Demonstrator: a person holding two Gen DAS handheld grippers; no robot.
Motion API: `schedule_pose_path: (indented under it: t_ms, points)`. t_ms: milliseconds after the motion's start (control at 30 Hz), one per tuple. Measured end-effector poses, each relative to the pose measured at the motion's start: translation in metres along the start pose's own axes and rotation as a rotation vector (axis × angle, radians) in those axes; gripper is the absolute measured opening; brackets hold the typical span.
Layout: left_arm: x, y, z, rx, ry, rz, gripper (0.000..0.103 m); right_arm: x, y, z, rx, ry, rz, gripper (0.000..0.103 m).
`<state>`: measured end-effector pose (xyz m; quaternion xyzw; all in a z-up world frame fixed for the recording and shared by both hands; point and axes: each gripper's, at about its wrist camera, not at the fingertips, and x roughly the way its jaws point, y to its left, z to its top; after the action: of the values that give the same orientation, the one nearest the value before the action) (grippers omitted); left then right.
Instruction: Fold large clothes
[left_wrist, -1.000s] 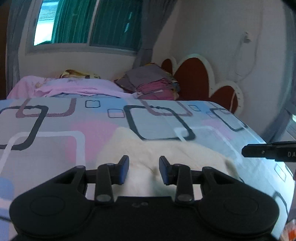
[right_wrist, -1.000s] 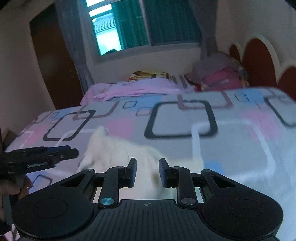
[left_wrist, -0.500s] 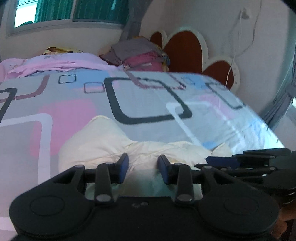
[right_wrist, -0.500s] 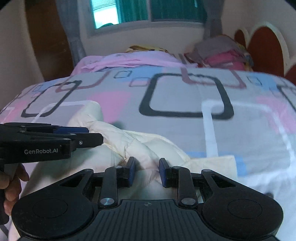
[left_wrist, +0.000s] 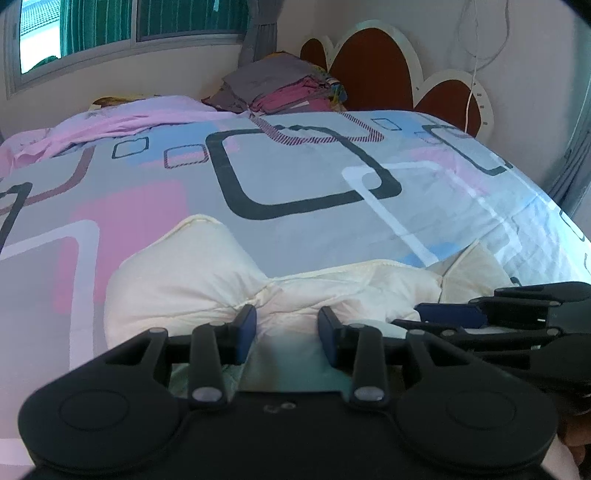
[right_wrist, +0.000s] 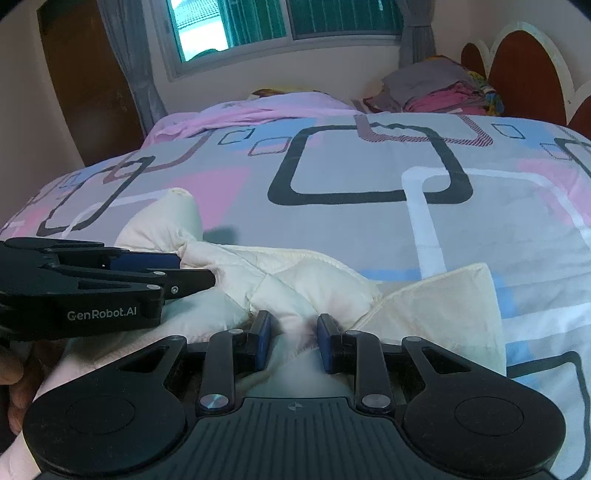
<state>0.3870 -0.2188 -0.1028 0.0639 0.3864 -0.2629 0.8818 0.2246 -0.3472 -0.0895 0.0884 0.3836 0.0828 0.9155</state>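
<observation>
— From the left wrist, what have you got?

— The left gripper (left_wrist: 287, 334) sits low over a cream quilted garment (left_wrist: 192, 280) bunched at the near edge of the bed (left_wrist: 303, 173). Its blue pads are parted, with a fold of the cream cloth rising between them; I can't tell whether they actually pinch it. The right gripper (left_wrist: 424, 317) comes in from the right side, its tip against the same cloth.

— And further back?

— A patterned bedspread of rounded squares, a pink sheet (left_wrist: 122, 118) along the far edge, a stack of folded clothes (left_wrist: 284, 88) by the headboard (left_wrist: 369, 62).

— Now the right wrist?

— The right gripper (right_wrist: 293, 341) has its fingers apart as well, a ridge of the garment (right_wrist: 295, 280) lying in the gap; clamped or loose, I can't say. The left gripper (right_wrist: 195, 273) reaches in from the left, its tip touching the cloth. The garment lies crumpled between the two tools, one flap (right_wrist: 443, 306) spread to the right on the bedspread. A window (right_wrist: 258, 26) is behind.
</observation>
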Motion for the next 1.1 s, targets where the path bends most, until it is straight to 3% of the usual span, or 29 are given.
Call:
schedule_pose_path:
  t_ms: [167,200,233,267,300,333,433,567,633,733,933,1033,1100]
  points:
    - [-0.004,-0.002,0.002,0.037,0.011,0.002,0.038,-0.003,-0.002,0.005,-0.004,0.029,0.015,0.026]
    - [-0.009,-0.001,0.005,0.041,0.013,-0.008,0.038,-0.007,-0.002,0.008,-0.002,0.036,0.020,0.031]
    - [-0.017,-0.001,0.008,0.033,0.008,-0.011,0.042,-0.014,-0.002,0.011,0.004,0.043,0.019,0.035]
    - [-0.029,0.000,0.009,0.018,-0.014,-0.012,0.058,-0.026,-0.001,0.014,0.001,0.039,0.026,0.038]
    - [-0.046,-0.001,0.009,0.015,-0.053,-0.011,0.066,-0.042,0.001,0.016,-0.015,0.016,0.032,0.050]
    - [-0.068,-0.003,0.005,0.029,-0.112,-0.011,0.077,-0.058,0.004,0.014,-0.036,-0.015,0.040,0.054]
    - [-0.112,-0.008,-0.011,0.016,-0.166,-0.057,0.069,-0.096,0.011,0.001,-0.074,-0.030,0.073,0.054]
    - [-0.136,-0.028,-0.049,0.036,-0.129,-0.080,0.062,-0.119,0.024,-0.034,-0.124,-0.002,0.070,0.054]
    - [-0.133,-0.036,-0.067,0.031,-0.082,-0.091,0.062,-0.118,0.025,-0.049,-0.124,0.017,0.057,0.054]
    - [-0.120,-0.043,-0.084,0.057,-0.054,-0.050,0.063,-0.109,0.018,-0.065,-0.077,0.037,0.061,0.054]
    - [-0.104,-0.046,-0.090,0.076,-0.036,-0.008,0.063,-0.092,0.009,-0.075,-0.060,0.042,0.066,0.054]
    - [-0.120,-0.046,-0.081,0.055,-0.044,-0.001,0.062,-0.110,0.008,-0.064,-0.048,0.013,0.041,0.054]
    - [-0.141,-0.037,-0.079,0.022,-0.113,0.022,0.079,-0.134,0.003,-0.054,-0.036,-0.089,0.047,0.054]
